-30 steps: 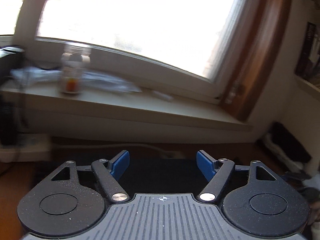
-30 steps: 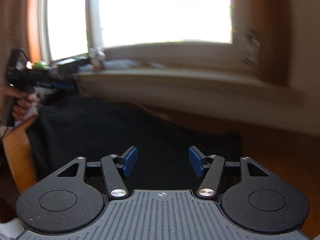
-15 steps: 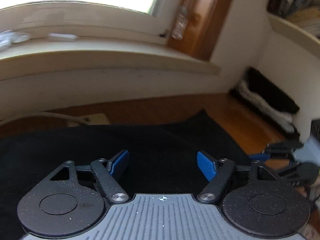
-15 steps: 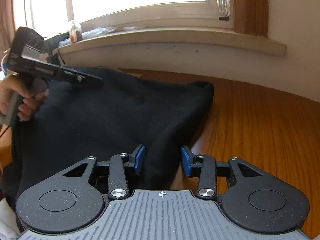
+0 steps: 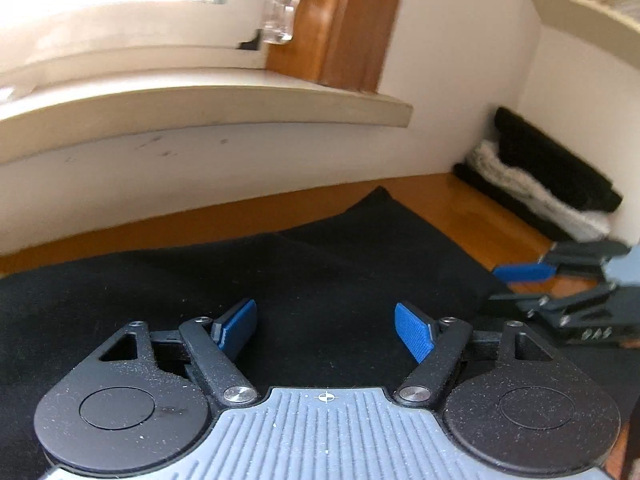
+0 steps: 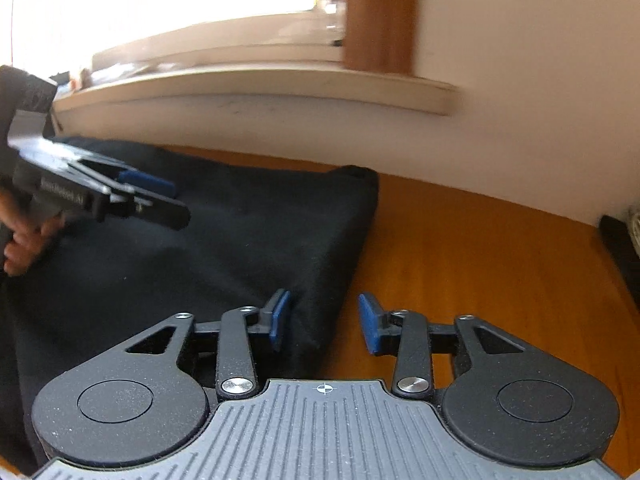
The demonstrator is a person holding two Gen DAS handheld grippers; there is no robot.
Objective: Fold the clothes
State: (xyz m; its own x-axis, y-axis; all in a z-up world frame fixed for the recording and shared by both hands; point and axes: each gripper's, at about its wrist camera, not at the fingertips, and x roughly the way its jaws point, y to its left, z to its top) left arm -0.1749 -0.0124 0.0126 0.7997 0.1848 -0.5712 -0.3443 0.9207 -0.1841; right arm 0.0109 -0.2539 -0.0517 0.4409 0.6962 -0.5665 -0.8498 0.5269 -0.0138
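Black garment point(image 6: 224, 248) edge runs away between your right gripper point(image 6: 324, 320) pads, jaws opening, nothing pinched | left gripper point(image 5: 325, 328) spread above cloth | right nearer edge

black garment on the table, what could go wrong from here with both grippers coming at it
1. The right gripper straddles the black garment edge with opening jaws, nothing pinched; closing now might catch one layer only, or just the wooden table.
2. The left gripper hangs open over flat cloth with no edge between its pads, so it may bunch the cloth.
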